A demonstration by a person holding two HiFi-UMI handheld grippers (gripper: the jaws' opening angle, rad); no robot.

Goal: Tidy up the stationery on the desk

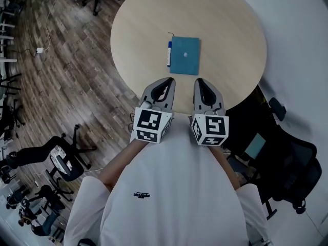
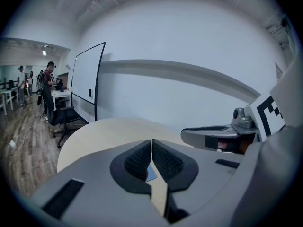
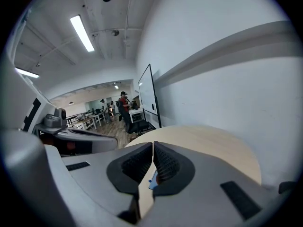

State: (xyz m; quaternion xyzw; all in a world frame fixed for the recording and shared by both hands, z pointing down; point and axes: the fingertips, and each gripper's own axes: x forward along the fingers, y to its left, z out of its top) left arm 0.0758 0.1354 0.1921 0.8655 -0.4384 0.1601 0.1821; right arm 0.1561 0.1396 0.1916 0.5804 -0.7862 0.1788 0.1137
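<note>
Pale wood, round and nearly bare, the table (image 1: 230, 29) fills the upper middle of the head view, and both grippers hang over its near edge at the bottom of that disc. The left gripper (image 1: 166, 82) has its jaws pressed together, ribbed pads (image 2: 139, 160) meeting with nothing between them. The right gripper (image 1: 201, 82) is closed in the same way and is just as empty.

Up the frame from both sets of tips, well apart from them, lies the blue notebook (image 1: 185, 55), flat and roughly square-on to the person. It spans about the same width as the gap between the two grippers. The pen (image 1: 168, 53) lies against the notebook's left edge, its long axis running up and down the frame, away from the person. It sits almost straight above the left gripper's tips, so I would judge that hand the nearer for any pick. A reach would go forward along the pen's length, not across it.

By count there is one notebook, one pen and two grippers, and I see no other stationery on the table. Beyond it there are several office chairs (image 1: 64, 160) on the plank floor, and a whiteboard (image 2: 85, 79) by the wall.
</note>
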